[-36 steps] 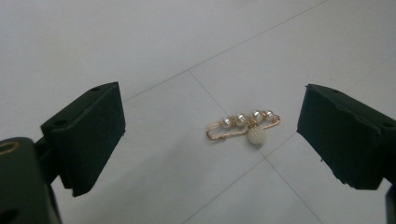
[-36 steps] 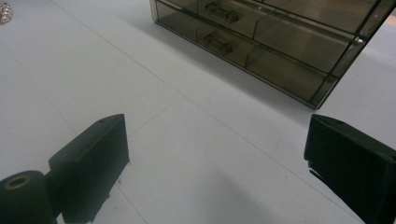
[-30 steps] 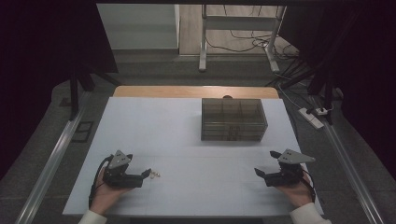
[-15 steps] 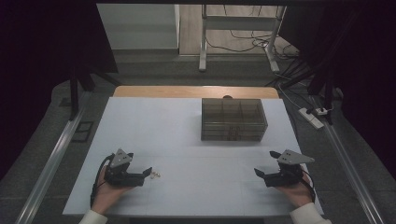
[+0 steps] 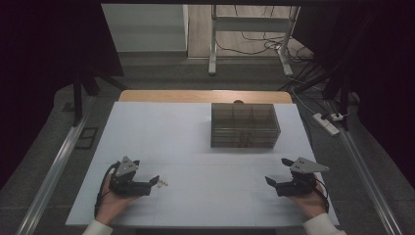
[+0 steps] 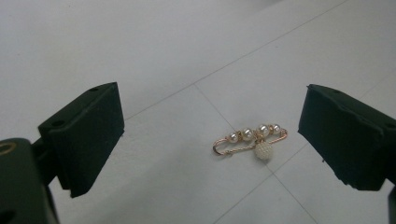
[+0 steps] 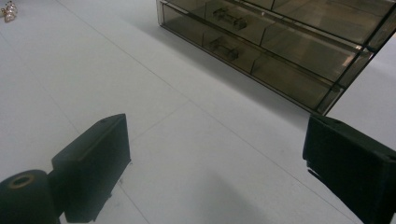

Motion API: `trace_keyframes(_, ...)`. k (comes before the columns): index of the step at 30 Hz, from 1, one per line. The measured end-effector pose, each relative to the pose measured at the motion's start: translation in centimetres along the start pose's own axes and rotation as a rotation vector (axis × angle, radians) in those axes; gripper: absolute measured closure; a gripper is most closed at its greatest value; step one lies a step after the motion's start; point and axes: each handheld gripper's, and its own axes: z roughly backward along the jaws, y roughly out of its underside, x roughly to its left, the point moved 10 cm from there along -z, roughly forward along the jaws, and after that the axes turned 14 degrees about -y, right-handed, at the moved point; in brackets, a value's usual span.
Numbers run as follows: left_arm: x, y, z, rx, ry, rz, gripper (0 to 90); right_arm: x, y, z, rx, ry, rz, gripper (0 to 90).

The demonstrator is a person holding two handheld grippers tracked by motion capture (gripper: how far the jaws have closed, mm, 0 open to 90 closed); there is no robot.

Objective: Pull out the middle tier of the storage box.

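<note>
A small gold pin with pearls (image 6: 252, 140) lies flat on the white table, just ahead of my left gripper (image 6: 212, 133) and a little right of centre between its wide-apart jaws. From the high view the pin (image 5: 164, 183) sits right at the tips of the left gripper (image 5: 154, 180), which is open and holds nothing. My right gripper (image 5: 269, 181) rests near the table's front right, open and empty. A smoky clear drawer box (image 5: 244, 125) stands at the back right, and its drawer fronts (image 7: 280, 42) face the right gripper (image 7: 215, 158).
The white table (image 5: 205, 147) is bare between the two hands. Far off at the upper left of the right gripper view, the pin (image 7: 8, 10) shows. A power strip (image 5: 329, 122) and cables lie on the floor past the right edge.
My left gripper has edged slightly right, closer to the pin. The right gripper and the box have not moved.
</note>
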Motion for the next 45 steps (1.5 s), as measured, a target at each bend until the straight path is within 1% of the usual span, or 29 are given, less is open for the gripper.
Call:
trace_keyframes(2,-0.1,0.0,0.0,0.000,0.001,-0.003,6.9,0.0,-0.1,0.0,-0.003,0.006,0.001,7.5)
trace_keyframes(6,-0.1,0.0,-0.1,-0.002,0.002,-0.005,6.9,0.4,-0.3,-0.2,-0.007,0.001,0.011,7.5)
trace_keyframes(10,-0.1,-0.1,-0.2,-0.002,0.002,-0.009,6.9,0.5,-0.2,-0.3,-0.003,0.003,0.009,7.5)
trace_keyframes(19,-0.3,0.0,-0.4,0.001,-0.001,-0.020,7.0,0.9,-0.6,-0.8,-0.015,-0.002,0.014,7.5)
trace_keyframes(22,-0.3,-0.1,-0.5,-0.002,-0.001,-0.018,7.0,1.0,-0.6,-1.0,-0.013,0.001,0.013,7.5)
trace_keyframes(27,-0.2,0.0,-0.6,0.001,-0.001,-0.016,7.0,1.4,-0.8,-1.5,-0.011,-0.002,0.012,7.5)
trace_keyframes(29,-0.2,0.0,-0.6,0.001,-0.001,-0.016,7.0,1.6,-0.9,-2.0,-0.009,-0.003,0.019,7.5)
trace_keyframes(33,-0.2,-0.1,-0.6,-0.003,0.001,-0.015,7.0,1.9,-1.0,-2.4,-0.005,-0.008,0.020,7.5)
trace_keyframes(35,-0.1,-0.1,-0.7,-0.004,0.001,-0.015,7.0,2.0,-1.1,-2.6,-0.001,-0.007,0.028,7.5)
trace_keyframes(41,-0.1,-0.1,-0.7,-0.002,0.000,-0.017,7.0,2.3,-1.2,-3.1,0.005,-0.016,0.026,7.5)
trace_keyframes(45,-0.1,-0.1,-0.7,-0.004,-0.002,-0.015,7.0,2.6,-1.3,-3.5,0.008,-0.019,0.041,7.5)
